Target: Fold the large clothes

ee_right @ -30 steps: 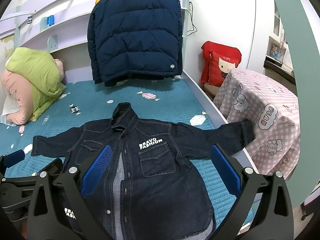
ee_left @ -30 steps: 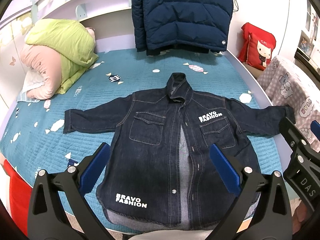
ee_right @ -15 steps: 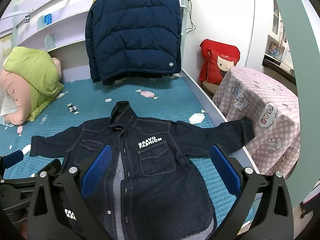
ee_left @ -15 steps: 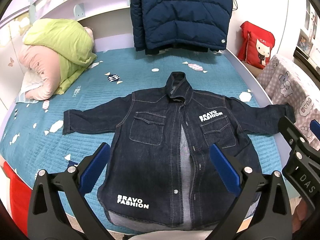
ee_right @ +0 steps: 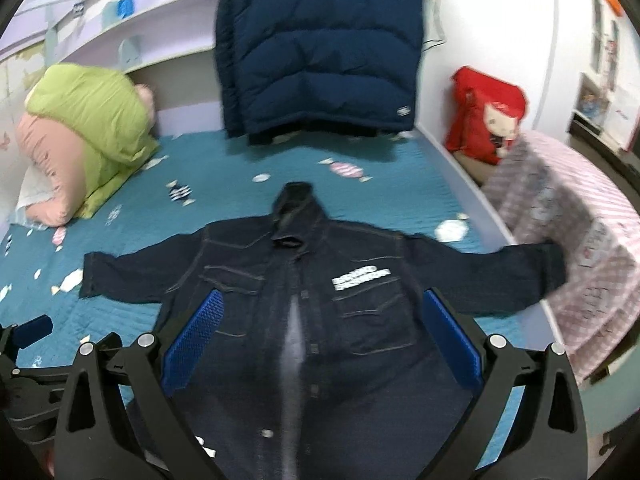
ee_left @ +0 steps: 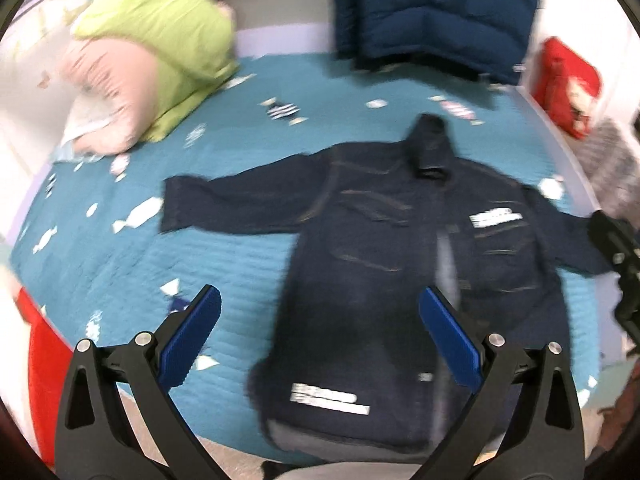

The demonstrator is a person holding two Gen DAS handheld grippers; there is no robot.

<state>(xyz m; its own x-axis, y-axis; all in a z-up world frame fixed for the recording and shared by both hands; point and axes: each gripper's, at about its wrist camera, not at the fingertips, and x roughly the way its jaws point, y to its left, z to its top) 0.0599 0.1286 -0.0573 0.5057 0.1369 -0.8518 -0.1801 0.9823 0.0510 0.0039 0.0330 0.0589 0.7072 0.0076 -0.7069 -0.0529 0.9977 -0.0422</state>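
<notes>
A dark denim jacket (ee_left: 400,264) with white lettering lies flat, face up, sleeves spread, on the teal bedspread (ee_left: 224,248); it also shows in the right wrist view (ee_right: 320,312). My left gripper (ee_left: 320,336) is open and empty, above the jacket's lower left hem and the bed beside it. My right gripper (ee_right: 320,340) is open and empty, above the jacket's front. The jacket's right sleeve end (ee_right: 548,272) reaches the bed's edge. Both views are blurred by motion.
A navy puffer jacket (ee_right: 320,48) hangs at the bed's head. Green and pink bedding (ee_right: 84,136) is piled at the far left. A red cushion (ee_right: 484,112) and a pink checked table cover (ee_right: 576,232) stand to the right of the bed.
Both grippers have swung left: the jacket now sits further right in both views. Both stay open and empty. The jacket has not moved.
</notes>
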